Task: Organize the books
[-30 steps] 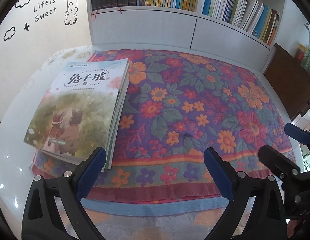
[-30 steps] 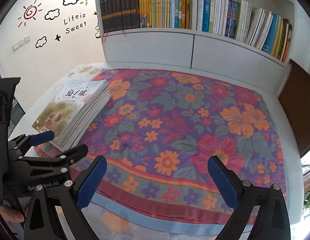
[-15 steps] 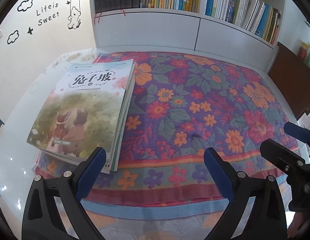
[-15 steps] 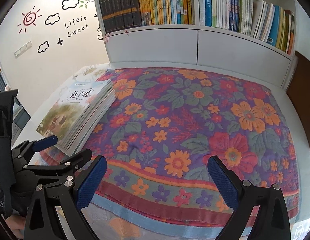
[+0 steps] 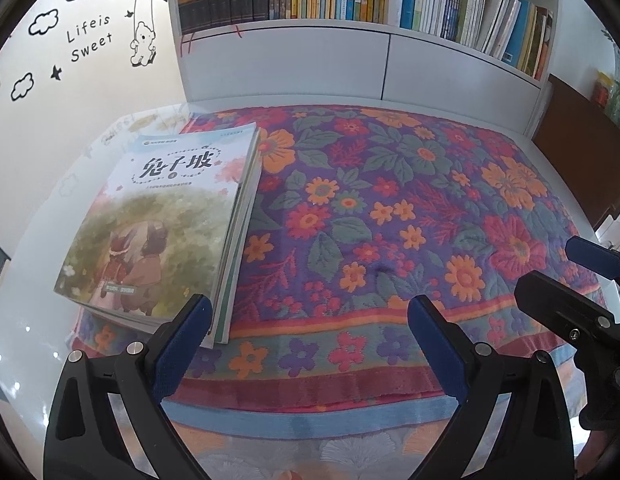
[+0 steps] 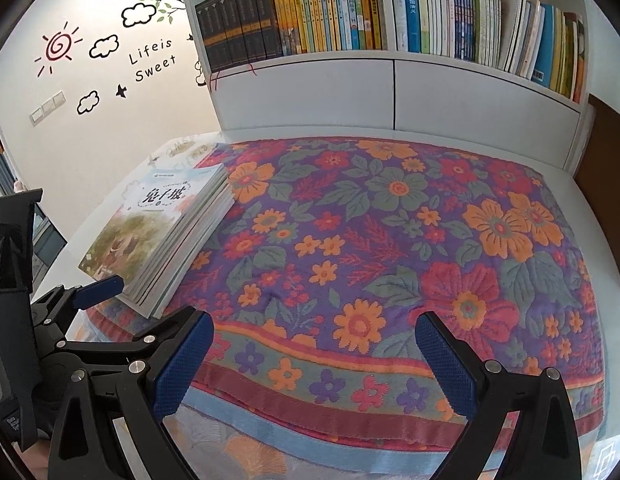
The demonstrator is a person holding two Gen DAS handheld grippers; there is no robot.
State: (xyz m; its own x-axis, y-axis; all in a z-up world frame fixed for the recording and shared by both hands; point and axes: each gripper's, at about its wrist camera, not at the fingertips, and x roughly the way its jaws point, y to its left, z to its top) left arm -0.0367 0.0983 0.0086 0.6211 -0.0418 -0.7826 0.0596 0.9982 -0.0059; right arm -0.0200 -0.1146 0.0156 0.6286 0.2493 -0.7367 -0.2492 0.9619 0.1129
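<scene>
Left wrist view: left claw spread wide, empty; stack of thin paperback picture books lies flat on floral quilted cloth, just beyond its left finger. Right claw wide, empty; stack ahead-left.

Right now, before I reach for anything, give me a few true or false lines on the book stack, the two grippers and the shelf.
1. The left gripper is shut on a book. False: its jaws stand wide apart and hold nothing.
2. The book stack lies flat at the left edge of the flowered cloth. True.
3. The right gripper is open and empty. True.
4. The stack stands upright on the shelf. False: it lies on the cloth, below and in front of the shelf.
5. The shelf is bare. False: rows of upright books fill it.
</scene>
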